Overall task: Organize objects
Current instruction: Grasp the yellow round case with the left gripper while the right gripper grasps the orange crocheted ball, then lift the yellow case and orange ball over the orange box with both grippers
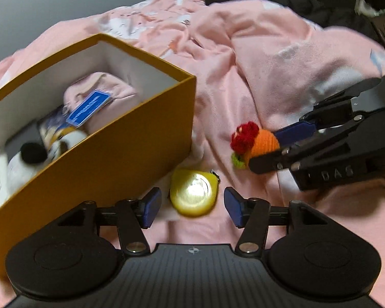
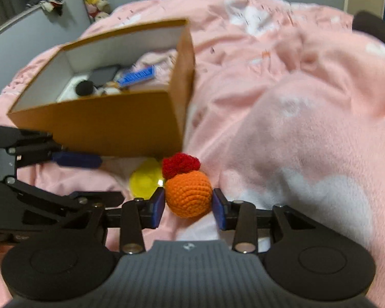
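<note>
An open orange-brown box (image 1: 95, 159) lies on the pink blanket and holds a pink pouch (image 1: 102, 95), a blue tag (image 1: 88, 107) and other small items. A yellow round tape measure (image 1: 193, 195) lies by the box corner, between the spread blue pads of my left gripper (image 1: 192, 206), which is open and not touching it. An orange crochet toy with a red top (image 2: 188, 193) sits between the pads of my right gripper (image 2: 188, 206), which touch its sides. The box (image 2: 110, 125) and the tape measure (image 2: 146, 181) also show in the right wrist view.
The pink blanket (image 1: 256, 77) is rumpled, with a raised fold to the right (image 2: 308, 128). Dark cushions or clothing (image 1: 308, 2) lie at the far edge. Grey wall and a rail with hanging things (image 2: 48, 0) stand beyond the bed on the left.
</note>
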Demonstrator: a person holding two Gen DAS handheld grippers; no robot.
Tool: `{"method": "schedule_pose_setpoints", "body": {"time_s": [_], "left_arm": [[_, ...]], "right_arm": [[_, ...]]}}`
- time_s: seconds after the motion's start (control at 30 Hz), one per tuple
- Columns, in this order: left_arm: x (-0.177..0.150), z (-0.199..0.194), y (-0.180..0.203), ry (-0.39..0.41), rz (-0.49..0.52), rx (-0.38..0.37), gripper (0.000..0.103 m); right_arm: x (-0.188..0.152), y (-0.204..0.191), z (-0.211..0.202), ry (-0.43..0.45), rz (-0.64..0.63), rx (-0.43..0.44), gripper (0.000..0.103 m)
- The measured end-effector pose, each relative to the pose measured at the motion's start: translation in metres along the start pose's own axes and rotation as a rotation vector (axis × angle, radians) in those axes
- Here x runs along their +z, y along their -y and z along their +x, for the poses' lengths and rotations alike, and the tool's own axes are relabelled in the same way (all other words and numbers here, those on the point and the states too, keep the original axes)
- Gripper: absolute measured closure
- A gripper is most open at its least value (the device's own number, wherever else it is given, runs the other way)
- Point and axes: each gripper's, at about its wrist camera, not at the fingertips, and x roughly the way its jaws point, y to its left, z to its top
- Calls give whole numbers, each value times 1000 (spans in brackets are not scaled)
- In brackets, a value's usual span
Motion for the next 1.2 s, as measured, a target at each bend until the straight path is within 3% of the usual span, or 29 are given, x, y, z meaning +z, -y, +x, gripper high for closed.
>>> {"method": "schedule_pose_setpoints", "body": {"time_s": [0.2, 0.33, 0.53, 0.67, 0.9, 1.03, 1.2], "left_arm": [[-2, 31, 1, -39, 52, 11, 35], [-4, 42, -5, -47, 37, -30, 31], [-9, 51, -8, -40, 3, -69, 40], [-13, 46, -2, -26, 5, -50, 41], [-20, 1, -8, 15, -111, -100, 41], [-16, -41, -16, 93, -172, -134, 41], [1, -83, -35, 202, -275, -167, 41]], "right_arm": [[3, 18, 16, -43, 67, 67, 62], [4, 18, 24, -69, 85, 93, 62], [6, 18, 32, -91, 100, 104, 62], [6, 14, 34, -99, 91, 96, 62], [5, 8, 27, -104, 75, 81, 61], [7, -2, 12, -90, 31, 65, 61], [27, -11, -28, -16, 18, 122, 61]]}}
